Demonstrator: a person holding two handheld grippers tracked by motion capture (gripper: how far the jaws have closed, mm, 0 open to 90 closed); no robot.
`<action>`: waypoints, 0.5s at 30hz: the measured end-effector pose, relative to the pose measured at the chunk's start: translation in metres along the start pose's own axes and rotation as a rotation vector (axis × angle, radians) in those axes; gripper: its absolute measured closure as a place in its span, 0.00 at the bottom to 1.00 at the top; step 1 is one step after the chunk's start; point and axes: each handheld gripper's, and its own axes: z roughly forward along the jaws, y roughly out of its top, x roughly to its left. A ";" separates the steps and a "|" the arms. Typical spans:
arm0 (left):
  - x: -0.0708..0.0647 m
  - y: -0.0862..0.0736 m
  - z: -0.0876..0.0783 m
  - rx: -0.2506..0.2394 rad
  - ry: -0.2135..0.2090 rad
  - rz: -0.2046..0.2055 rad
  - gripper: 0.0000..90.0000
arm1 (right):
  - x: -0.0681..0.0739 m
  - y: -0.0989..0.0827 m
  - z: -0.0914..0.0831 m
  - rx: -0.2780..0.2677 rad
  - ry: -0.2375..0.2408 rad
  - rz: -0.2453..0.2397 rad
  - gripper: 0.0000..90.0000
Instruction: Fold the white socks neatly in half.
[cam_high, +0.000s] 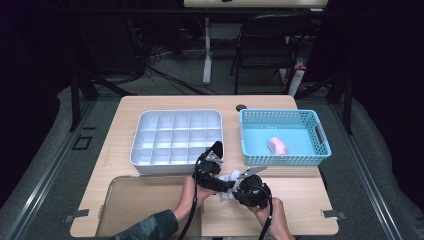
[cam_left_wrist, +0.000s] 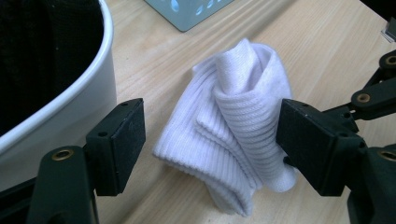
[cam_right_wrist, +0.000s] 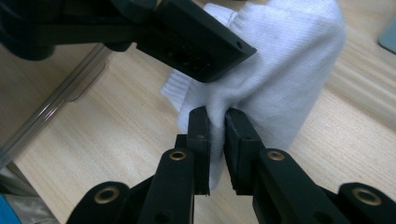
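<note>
My left gripper (cam_high: 216, 152) and right gripper (cam_high: 246, 176) meet at the table's (cam_high: 300, 200) near edge, with the folded sock (cam_high: 231, 178) on the wood between them. Just behind my left gripper sits the divided organizer tray (cam_high: 175, 136); to its right, the slotted basket (cam_high: 283, 137) with a small rolled item (cam_high: 278, 145) in it. A flat tray (cam_high: 135, 202) lies at my near left.

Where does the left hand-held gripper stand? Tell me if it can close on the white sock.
Probably yes: the left hand-held gripper straddles the white sock, jaws open with nothing between, though the right hand-held gripper already pinches it.
</note>
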 end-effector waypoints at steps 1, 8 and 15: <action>0.000 0.000 0.000 0.000 0.000 0.000 0.27 | 0.000 0.000 0.000 0.000 0.000 0.000 0.90; 0.000 0.001 0.001 -0.015 -0.003 -0.007 0.27 | 0.001 -0.001 0.001 -0.013 0.000 0.007 0.90; -0.008 0.002 -0.001 -0.021 0.013 0.007 0.27 | 0.003 -0.001 0.000 -0.006 0.005 -0.005 0.90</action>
